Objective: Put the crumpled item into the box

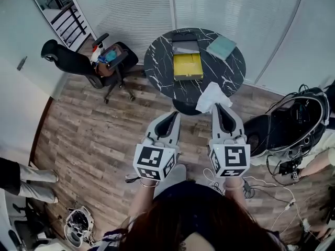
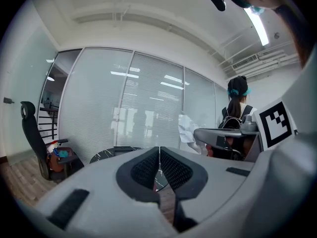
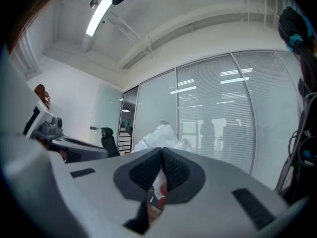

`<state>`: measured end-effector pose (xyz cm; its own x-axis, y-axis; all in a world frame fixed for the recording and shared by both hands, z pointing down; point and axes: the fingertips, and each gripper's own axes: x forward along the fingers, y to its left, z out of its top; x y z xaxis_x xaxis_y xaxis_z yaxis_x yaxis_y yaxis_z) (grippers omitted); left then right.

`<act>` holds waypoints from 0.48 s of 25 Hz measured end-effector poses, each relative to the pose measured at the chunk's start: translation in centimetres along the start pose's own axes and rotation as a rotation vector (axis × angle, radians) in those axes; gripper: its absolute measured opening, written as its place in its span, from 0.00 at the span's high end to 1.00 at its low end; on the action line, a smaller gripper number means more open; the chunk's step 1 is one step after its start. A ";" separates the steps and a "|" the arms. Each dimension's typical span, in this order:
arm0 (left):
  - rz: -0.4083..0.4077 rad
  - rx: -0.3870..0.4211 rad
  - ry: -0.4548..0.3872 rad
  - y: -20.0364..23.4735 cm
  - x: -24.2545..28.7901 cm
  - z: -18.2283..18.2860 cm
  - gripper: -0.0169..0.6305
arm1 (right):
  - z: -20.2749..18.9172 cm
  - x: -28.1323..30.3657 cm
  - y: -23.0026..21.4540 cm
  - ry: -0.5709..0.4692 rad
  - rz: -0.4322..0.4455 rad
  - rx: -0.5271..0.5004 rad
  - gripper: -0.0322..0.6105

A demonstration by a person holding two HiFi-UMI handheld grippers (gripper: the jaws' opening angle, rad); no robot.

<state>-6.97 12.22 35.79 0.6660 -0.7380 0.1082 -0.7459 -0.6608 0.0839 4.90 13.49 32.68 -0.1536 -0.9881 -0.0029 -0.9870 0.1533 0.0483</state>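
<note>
A crumpled white sheet (image 1: 211, 96) sticks out ahead of my right gripper (image 1: 221, 107), whose jaws are shut on it; it hangs near the front edge of the round black marble table (image 1: 157, 67). In the right gripper view the white sheet (image 3: 159, 135) bulges above the closed pads. An open yellow-lined box (image 1: 188, 66) lies on the table's middle, beyond the sheet. My left gripper (image 1: 170, 116) is held beside the right one, jaws shut and empty. The left gripper view shows its pads (image 2: 149, 169) pressed together, with the right gripper (image 2: 225, 135) and sheet (image 2: 187, 132) at the right.
A teal book (image 1: 222, 46) lies on the table's far right. A black office chair (image 1: 86, 63) with items on its seat stands to the left. A black backpack and cables (image 1: 289, 125) lie on the wood floor at the right. Glass walls with blinds stand behind the table.
</note>
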 end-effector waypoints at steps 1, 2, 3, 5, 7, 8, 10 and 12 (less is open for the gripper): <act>-0.002 -0.001 0.001 0.5 0.1 0.0 0.92 | 0.0 0.5 0.1 0.002 -0.002 -0.003 0.91; -0.003 -0.001 0.002 0.9 0.3 0.1 0.92 | 0.1 0.9 0.2 0.004 -0.005 -0.006 0.91; -0.005 -0.002 0.002 1.3 0.4 0.1 0.92 | 0.1 1.3 0.3 0.005 -0.008 -0.009 0.91; -0.010 -0.002 -0.002 2.0 0.8 0.4 0.92 | 0.2 2.0 0.5 0.004 -0.014 -0.011 0.91; -0.017 -0.003 -0.007 2.6 1.0 0.5 0.92 | 0.3 2.5 0.6 0.002 -0.023 -0.016 0.91; -0.022 -0.005 -0.008 2.8 1.1 0.5 0.92 | 0.3 2.7 0.7 0.003 -0.029 -0.021 0.91; -0.029 -0.008 -0.007 3.5 1.3 0.5 0.92 | 0.4 3.1 0.9 0.003 -0.042 -0.031 0.91; -0.033 -0.012 -0.006 4.1 1.6 0.4 0.92 | 0.5 3.5 0.9 0.003 -0.052 -0.034 0.91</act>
<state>-8.96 8.30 35.91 0.6902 -0.7168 0.0996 -0.7236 -0.6830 0.0997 3.42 10.20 32.24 -0.1023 -0.9948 -0.0036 -0.9914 0.1016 0.0820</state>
